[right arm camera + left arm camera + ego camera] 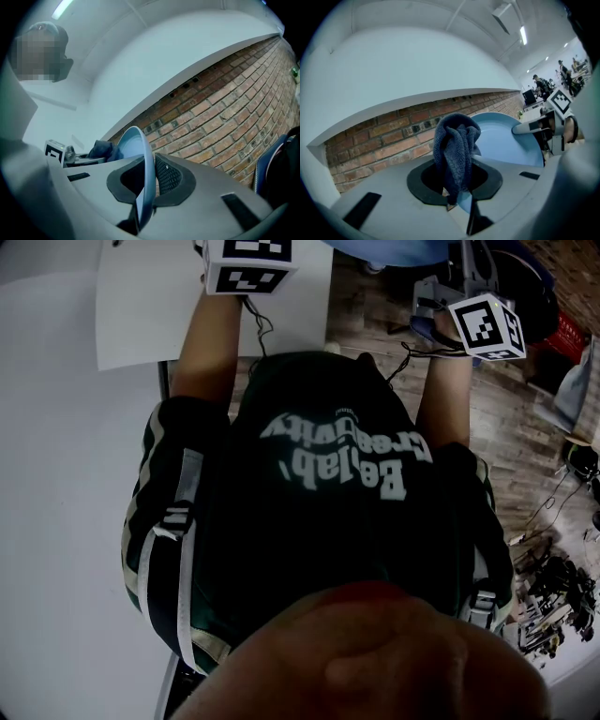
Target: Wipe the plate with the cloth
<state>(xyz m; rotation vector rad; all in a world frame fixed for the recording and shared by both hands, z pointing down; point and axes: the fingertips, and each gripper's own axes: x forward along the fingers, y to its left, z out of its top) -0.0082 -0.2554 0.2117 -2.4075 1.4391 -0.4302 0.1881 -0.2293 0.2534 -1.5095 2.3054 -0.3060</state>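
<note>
A dark blue cloth point(456, 145) hangs bunched between the jaws of my left gripper point(454, 190), which is shut on it. Behind the cloth, a light blue plate point(506, 136) stands on edge in the air, with the cloth close against its face. My right gripper point(144, 190) is shut on the rim of the plate point(140, 154), seen edge-on. In the right gripper view the cloth point(103, 149) and the left gripper point(70, 158) show past the plate's left side. From the head view only the marker cubes of the left gripper point(246, 263) and right gripper point(487, 326) show, held out ahead of the person's chest.
A red brick wall point(225, 117) with a white ledge above it faces both grippers. A white table point(56, 474) lies at the left, wooden floor point(506, 437) at the right with cables and clutter point(553, 596). People work at desks far off point(541, 86).
</note>
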